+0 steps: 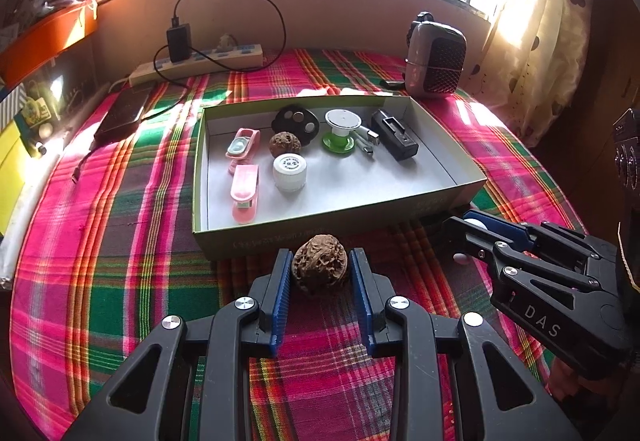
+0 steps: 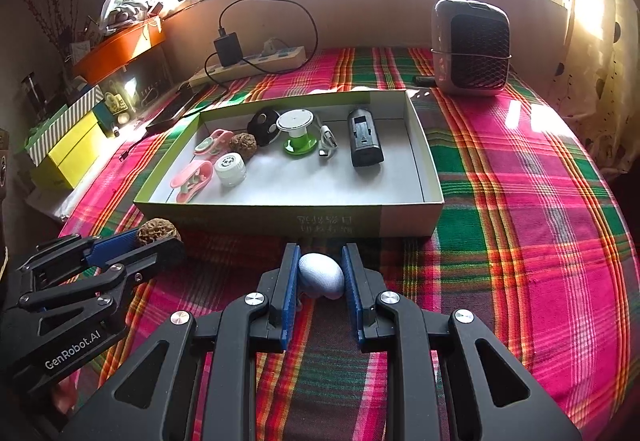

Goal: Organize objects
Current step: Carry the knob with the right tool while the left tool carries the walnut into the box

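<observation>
Left hand-held gripper [image 1: 320,273]: I see its blue pads either side of a brown walnut [image 1: 319,264]; the left pad looks to touch, with a thin gap at the right, so I cannot tell whether the grip is made.
Right hand-held gripper [image 2: 320,273]: narrow, its pads touching both sides of a white egg-shaped piece [image 2: 321,275], holding it.
Walnut: on the plaid cloth [image 1: 120,241], just in front of the box's near wall, at 6 o'clock from the box.
Box [image 1: 440,197]: open and shallow, at 12 o'clock from both grippers.
Inside the box: a second walnut [image 1: 285,146], a white jar [image 1: 290,172], two pink clips [image 1: 245,197], a black battery pack [image 1: 394,135], and a green-and-white spool [image 1: 340,131].
Beyond the box: a small heater [image 2: 472,47] at 1 o'clock, a power strip [image 2: 248,63] at 11 o'clock.
</observation>
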A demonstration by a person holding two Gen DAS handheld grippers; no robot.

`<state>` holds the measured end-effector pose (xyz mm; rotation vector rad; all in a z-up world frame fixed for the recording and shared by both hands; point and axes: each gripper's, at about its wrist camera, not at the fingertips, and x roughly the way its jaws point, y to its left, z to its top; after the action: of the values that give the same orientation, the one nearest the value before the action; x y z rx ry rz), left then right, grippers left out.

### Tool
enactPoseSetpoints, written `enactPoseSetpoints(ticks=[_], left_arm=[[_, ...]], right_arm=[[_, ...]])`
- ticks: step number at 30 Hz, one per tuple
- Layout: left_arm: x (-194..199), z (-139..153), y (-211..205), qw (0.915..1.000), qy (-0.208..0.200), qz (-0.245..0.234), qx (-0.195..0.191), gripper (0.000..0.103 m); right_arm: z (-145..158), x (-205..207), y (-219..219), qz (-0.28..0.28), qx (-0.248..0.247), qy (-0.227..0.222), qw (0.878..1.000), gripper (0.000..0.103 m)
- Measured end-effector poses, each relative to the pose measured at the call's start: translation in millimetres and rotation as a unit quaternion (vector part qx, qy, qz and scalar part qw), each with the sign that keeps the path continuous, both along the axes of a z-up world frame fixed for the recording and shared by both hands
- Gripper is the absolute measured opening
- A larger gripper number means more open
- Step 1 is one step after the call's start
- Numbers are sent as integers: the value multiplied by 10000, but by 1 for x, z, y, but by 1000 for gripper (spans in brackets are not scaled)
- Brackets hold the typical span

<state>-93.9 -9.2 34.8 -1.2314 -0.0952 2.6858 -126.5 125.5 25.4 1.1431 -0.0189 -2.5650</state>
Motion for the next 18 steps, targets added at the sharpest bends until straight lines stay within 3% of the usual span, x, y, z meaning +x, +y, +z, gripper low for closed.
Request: enactPoseSetpoints(ticks=[18], left_arm=[[-39, 21, -4, 9996, 212, -190, -19, 27]], right_arm=[[27, -29, 9, -74, -48, 288, 9995, 23]])
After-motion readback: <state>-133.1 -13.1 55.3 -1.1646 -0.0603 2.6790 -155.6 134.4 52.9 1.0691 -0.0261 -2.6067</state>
